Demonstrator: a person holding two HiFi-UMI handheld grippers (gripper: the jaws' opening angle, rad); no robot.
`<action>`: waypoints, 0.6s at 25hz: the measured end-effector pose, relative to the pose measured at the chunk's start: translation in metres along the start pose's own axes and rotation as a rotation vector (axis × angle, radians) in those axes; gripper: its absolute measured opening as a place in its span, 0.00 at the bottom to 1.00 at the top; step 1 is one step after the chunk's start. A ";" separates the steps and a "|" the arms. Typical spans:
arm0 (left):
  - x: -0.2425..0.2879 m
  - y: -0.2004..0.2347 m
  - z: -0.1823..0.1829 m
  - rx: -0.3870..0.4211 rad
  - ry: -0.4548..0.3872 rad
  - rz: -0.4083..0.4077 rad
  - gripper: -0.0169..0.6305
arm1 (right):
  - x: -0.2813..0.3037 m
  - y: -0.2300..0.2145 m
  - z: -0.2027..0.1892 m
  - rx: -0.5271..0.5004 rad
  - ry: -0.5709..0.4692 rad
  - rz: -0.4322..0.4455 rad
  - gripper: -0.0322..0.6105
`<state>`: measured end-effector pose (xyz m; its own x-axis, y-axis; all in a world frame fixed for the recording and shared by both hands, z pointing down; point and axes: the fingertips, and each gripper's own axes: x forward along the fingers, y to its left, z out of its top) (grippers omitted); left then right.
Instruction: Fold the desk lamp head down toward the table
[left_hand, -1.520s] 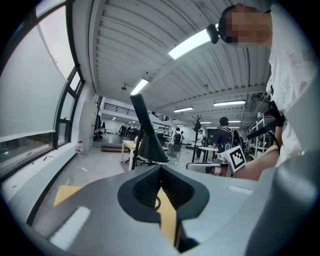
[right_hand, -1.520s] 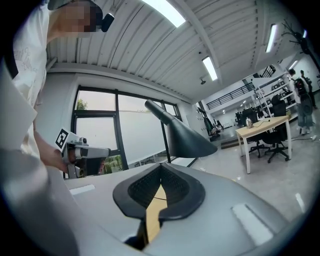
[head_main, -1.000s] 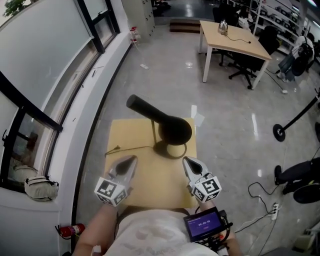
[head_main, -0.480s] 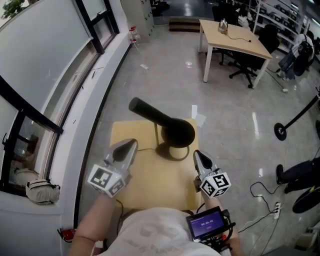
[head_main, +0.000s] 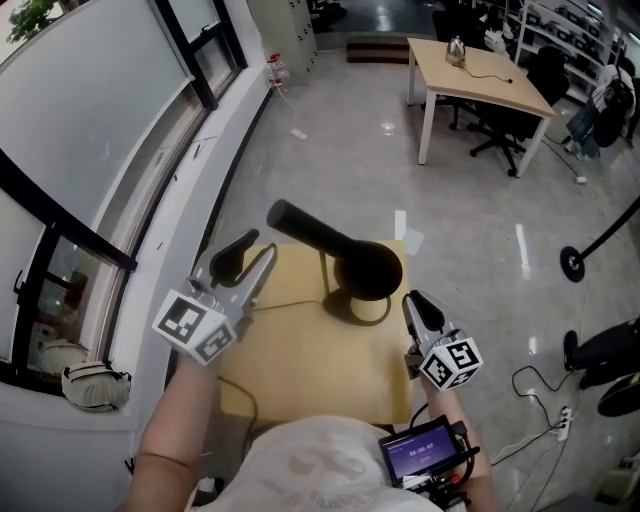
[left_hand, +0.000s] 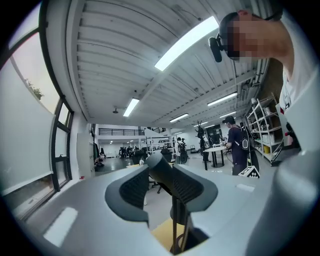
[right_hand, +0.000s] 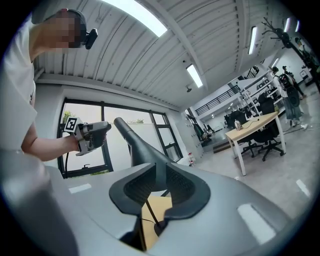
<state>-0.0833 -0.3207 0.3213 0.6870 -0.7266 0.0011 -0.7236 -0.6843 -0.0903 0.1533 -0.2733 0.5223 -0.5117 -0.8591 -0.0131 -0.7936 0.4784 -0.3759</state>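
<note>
The black desk lamp stands on a small wooden table (head_main: 300, 350). Its long head (head_main: 330, 238) slants up to the left above the round base (head_main: 368, 305). In the left gripper view the lamp head (left_hand: 161, 169) and stem (left_hand: 175, 225) show beyond the jaws. My left gripper (head_main: 250, 256) is raised left of the lamp head and apart from it; its jaws are opening with nothing between the pads. My right gripper (head_main: 416, 305) is lower, just right of the base, jaws opening a little and empty. In the right gripper view the lamp head (right_hand: 134, 141) rises behind the jaws.
A glass window wall runs along the left. A light desk (head_main: 480, 75) with a kettle and office chairs stands at the back right. A stand's round foot (head_main: 575, 262) and cables lie on the floor at right. A bag (head_main: 95, 385) sits by the window.
My left gripper has risen and moved toward the lamp head, and its jaws have parted. The right gripper has shifted right along the table's edge, its jaws slightly parted.
</note>
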 end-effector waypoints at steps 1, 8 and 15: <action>0.004 0.002 0.004 0.014 0.000 -0.008 0.27 | 0.003 0.000 0.001 0.011 -0.002 0.004 0.19; 0.031 0.000 0.027 0.110 0.032 -0.104 0.42 | 0.019 -0.006 0.004 0.231 -0.058 0.062 0.50; 0.055 -0.003 0.023 0.118 0.106 -0.214 0.46 | 0.030 -0.008 0.002 0.346 -0.080 0.083 0.57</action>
<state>-0.0418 -0.3570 0.2985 0.8081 -0.5730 0.1366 -0.5457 -0.8156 -0.1926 0.1445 -0.3029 0.5231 -0.5315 -0.8378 -0.1245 -0.5849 0.4694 -0.6616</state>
